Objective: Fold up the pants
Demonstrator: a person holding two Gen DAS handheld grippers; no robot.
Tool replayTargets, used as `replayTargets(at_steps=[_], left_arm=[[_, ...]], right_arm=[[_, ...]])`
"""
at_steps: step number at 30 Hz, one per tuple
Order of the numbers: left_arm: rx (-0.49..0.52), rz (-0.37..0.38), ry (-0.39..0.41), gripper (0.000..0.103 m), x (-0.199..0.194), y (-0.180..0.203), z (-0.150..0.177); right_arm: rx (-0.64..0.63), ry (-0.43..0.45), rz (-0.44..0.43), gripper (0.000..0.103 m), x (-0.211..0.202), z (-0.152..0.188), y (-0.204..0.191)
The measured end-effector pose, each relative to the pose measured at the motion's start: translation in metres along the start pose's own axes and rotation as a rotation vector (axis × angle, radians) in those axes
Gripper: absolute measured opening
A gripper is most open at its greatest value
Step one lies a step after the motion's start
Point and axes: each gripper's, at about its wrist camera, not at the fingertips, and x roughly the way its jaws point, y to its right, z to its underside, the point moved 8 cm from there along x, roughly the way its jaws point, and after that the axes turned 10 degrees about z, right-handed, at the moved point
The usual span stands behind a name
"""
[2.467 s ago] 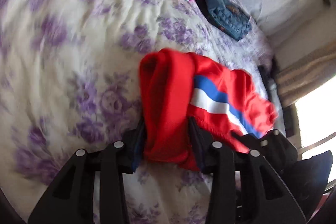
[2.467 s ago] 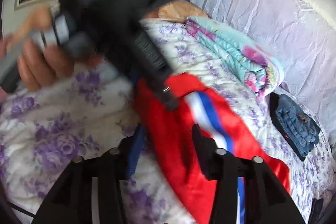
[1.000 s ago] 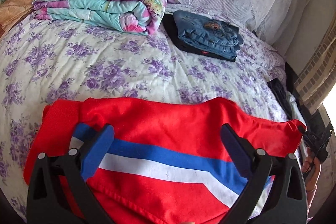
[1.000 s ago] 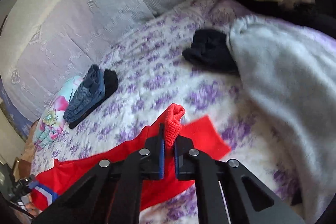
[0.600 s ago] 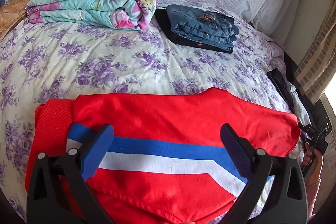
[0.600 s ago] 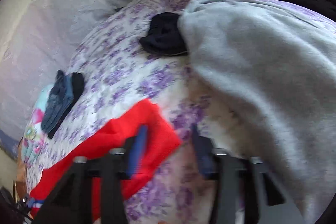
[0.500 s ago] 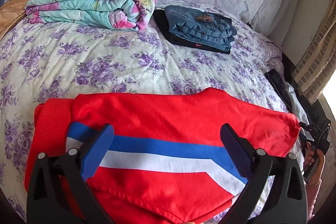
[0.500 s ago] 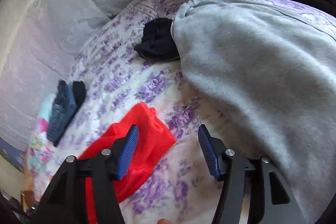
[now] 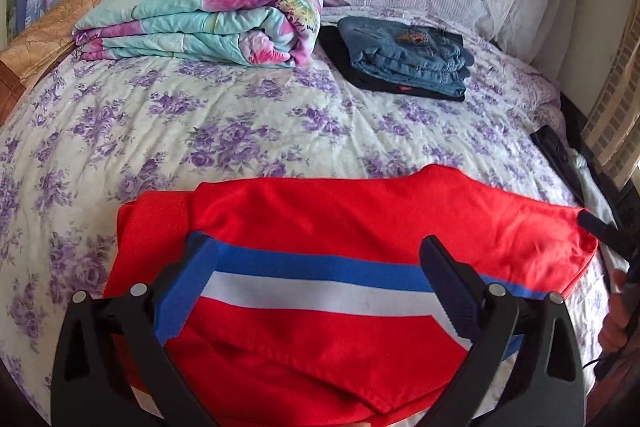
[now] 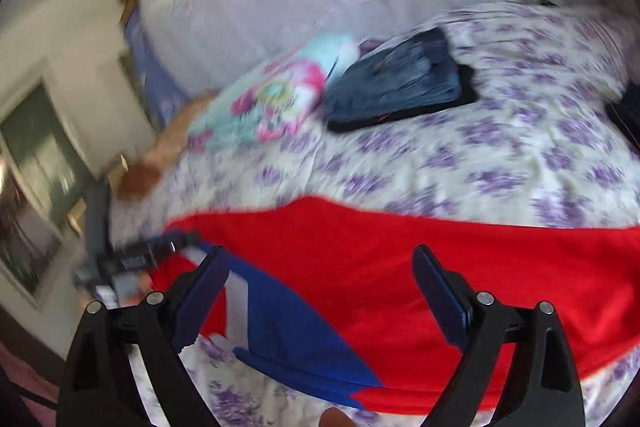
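bed: floral sheet, quilt and jeans at the head | pants: now spread flat, lengthwise fold done | left tool: released, above pants | right tool: released a second ago, swung back over pants | next: cross fold judged due

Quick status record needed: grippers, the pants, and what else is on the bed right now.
left gripper: open, holding nothing, over the pants
right gripper: open, holding nothing, over the pants
red pants: laid sideways on the bedspread, blue and white stripe showing, waistband to the left in the left wrist view
bedspread: white with purple flowers
folded quilt: floral, at the head of the bed
folded jeans: beside the quilt, on a dark garment
right wrist view: motion-blurred
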Motion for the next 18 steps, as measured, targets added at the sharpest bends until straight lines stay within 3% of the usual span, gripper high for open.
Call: replayTargets(at_steps=[3, 5, 8, 11, 14, 18], left_arm=[[0.053, -0.043, 0.002, 0.099, -0.005, 0.005, 0.003], [0.085, -0.061, 0.002, 0.099, -0.007, 0.008, 0.005], [0.092, -0.085, -0.011, 0.099, -0.007, 0.008, 0.008], [0.086, -0.074, 0.011, 0.099, -0.013, 0.011, 0.007], [0.085, -0.039, 0.036, 0.099, -0.02, 0.016, 0.005], [0.094, -0.05, 0.04, 0.099, -0.02, 0.018, 0.006]], right_arm=[[-0.237, -0.165, 0.197, 0.081, 0.035, 0.05, -0.023], [-0.275, -0.242, 0.223, 0.081, 0.039, 0.082, -0.02], [-0.162, -0.235, 0.183, 0.082, 0.012, 0.086, -0.011], [0.023, -0.11, 0.16, 0.085, -0.03, 0.071, 0.01], [0.08, -0.017, 0.244, 0.091, -0.049, 0.059, 0.029], [0.086, 0.012, 0.318, 0.091, -0.045, 0.046, 0.043]])
